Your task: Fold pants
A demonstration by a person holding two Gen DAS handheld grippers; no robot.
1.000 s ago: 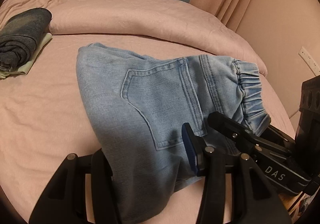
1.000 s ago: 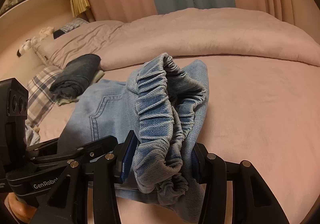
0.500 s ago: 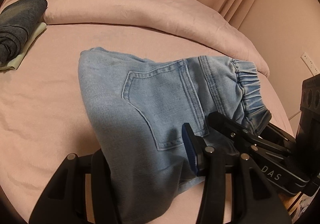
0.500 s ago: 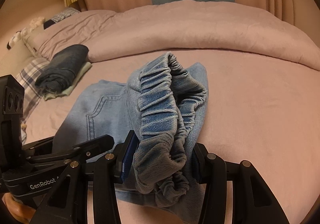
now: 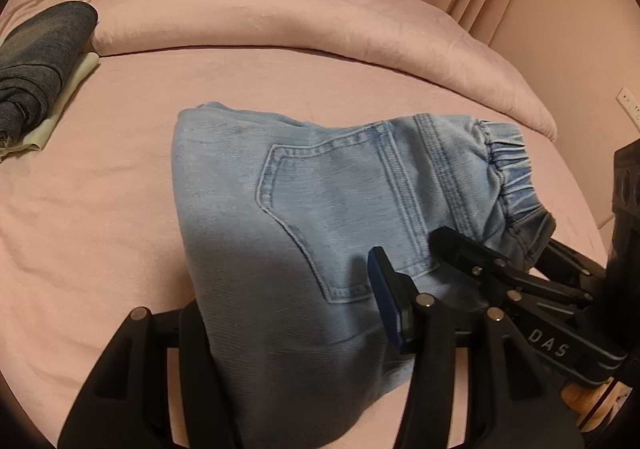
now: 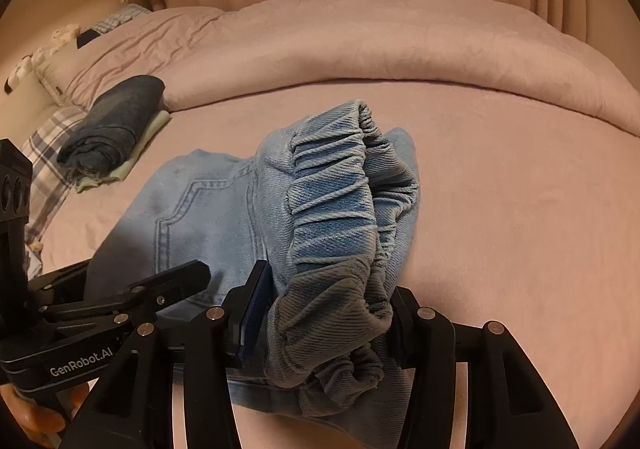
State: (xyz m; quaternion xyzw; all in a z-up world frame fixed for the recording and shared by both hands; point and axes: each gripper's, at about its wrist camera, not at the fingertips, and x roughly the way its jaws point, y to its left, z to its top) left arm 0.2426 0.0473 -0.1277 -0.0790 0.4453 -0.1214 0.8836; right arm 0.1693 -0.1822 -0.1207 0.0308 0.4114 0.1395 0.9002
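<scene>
At the bottom of the left wrist view our left gripper (image 5: 294,333) has the folded light-blue denim pants (image 5: 320,217) between its opening jaws. Our right gripper (image 6: 326,313), low in its view, is clamped on the gathered elastic waistband (image 6: 336,185). The pants lie mid-frame on the pink bedsheet (image 5: 100,209). At upper left rests a rolled dark denim garment (image 5: 36,61).

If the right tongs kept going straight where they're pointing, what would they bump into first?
Probably nothing new: the right tongs already have the jeans' stretchy waistband bunched between them. Past the denim lies the pink bed sheet, though depth is hard to judge.
</scene>
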